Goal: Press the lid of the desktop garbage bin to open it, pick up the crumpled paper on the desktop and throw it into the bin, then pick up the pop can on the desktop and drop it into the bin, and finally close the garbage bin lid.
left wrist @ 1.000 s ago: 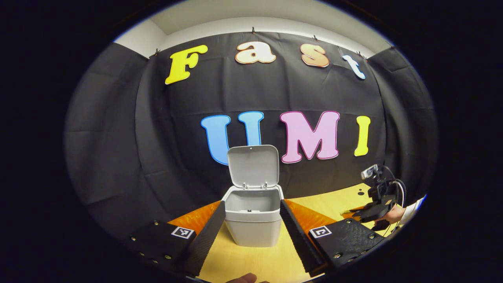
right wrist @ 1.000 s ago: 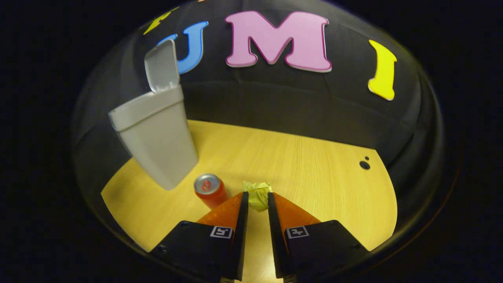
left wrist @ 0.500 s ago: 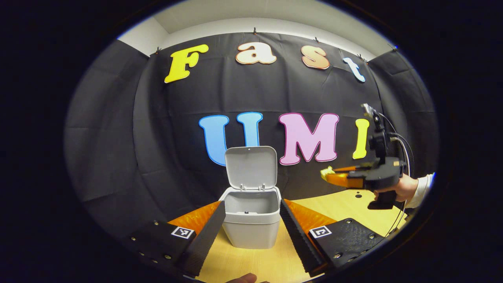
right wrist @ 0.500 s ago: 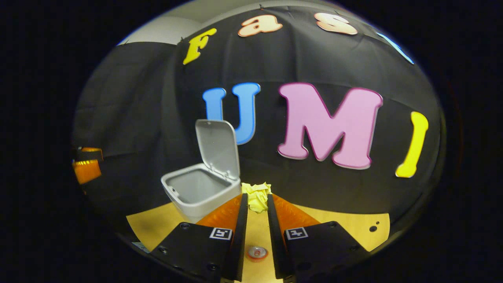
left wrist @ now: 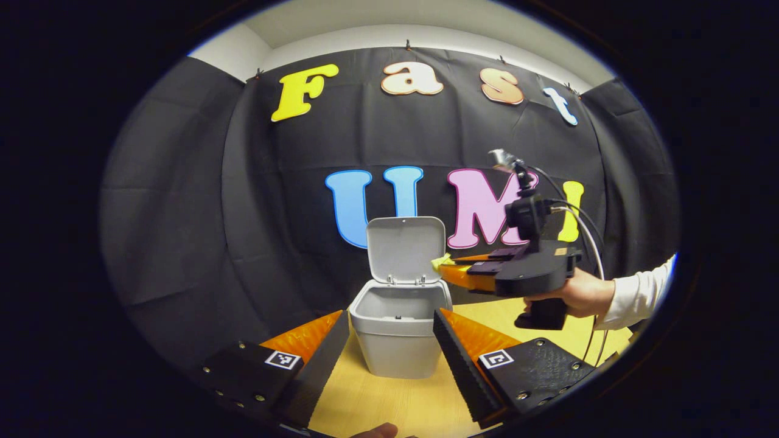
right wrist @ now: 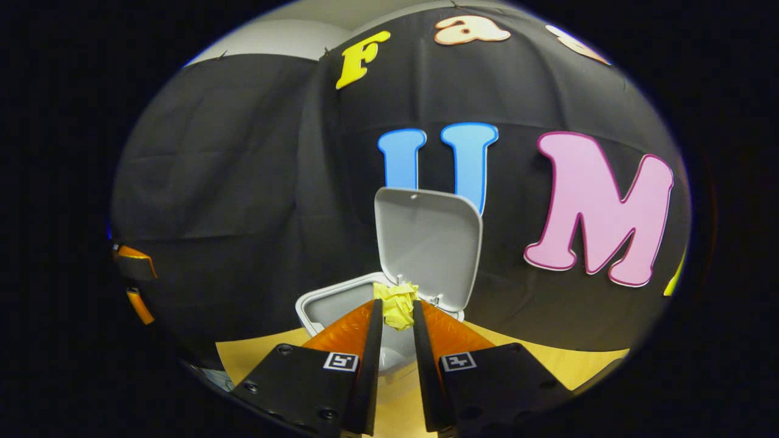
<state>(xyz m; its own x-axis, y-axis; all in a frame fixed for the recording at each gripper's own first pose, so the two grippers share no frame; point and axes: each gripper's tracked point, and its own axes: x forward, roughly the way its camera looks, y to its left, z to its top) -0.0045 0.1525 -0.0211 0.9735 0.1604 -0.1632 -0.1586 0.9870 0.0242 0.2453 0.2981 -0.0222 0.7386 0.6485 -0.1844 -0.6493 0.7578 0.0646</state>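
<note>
The grey desktop bin (left wrist: 397, 337) stands on the wooden table with its lid (left wrist: 405, 248) tipped up. In the right gripper view the bin (right wrist: 322, 304) lies just ahead, lid (right wrist: 429, 243) upright. My right gripper (right wrist: 397, 310) is shut on the yellow crumpled paper (right wrist: 397, 302), held above the bin's right rim. In the left gripper view that right gripper (left wrist: 450, 267) reaches in from the right, paper (left wrist: 440, 262) at its tips beside the lid. My left gripper (left wrist: 389, 337) stands open, low in front of the bin, fingers either side of it.
A hand and white sleeve (left wrist: 636, 295) hold the right gripper. The black cloth wall rises close behind the bin. Wooden tabletop (left wrist: 389, 401) stretches in front of the bin and off to the right (right wrist: 548, 365). The left gripper (right wrist: 137, 280) shows at the far left edge.
My right gripper has lifted the paper off the table and carried it left to the bin's opening. The can has dropped out of its view. The left gripper has barely moved.
</note>
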